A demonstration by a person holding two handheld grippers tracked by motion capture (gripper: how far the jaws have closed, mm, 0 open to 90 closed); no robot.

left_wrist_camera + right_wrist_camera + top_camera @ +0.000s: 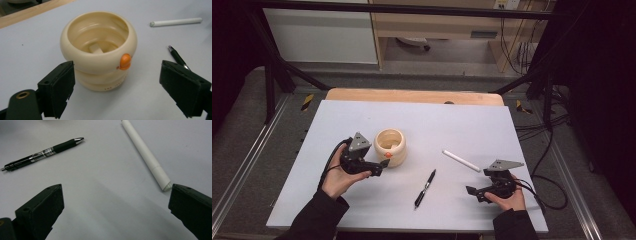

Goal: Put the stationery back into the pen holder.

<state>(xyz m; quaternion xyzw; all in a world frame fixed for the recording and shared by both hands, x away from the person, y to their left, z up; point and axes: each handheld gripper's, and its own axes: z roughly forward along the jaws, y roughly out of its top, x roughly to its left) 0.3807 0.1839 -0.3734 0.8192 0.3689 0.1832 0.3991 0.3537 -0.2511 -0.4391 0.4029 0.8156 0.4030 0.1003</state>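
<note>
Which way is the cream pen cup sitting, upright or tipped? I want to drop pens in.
Upright. The cream pen cup stands on its base on the table, mouth facing up, between the open left gripper jaws but untouched.

Both forearms enter from the near edge. The left tool (383,163) lies level, pointing right, jaws spread wide. The right tool (471,190) points left, jaws likewise apart.
</note>
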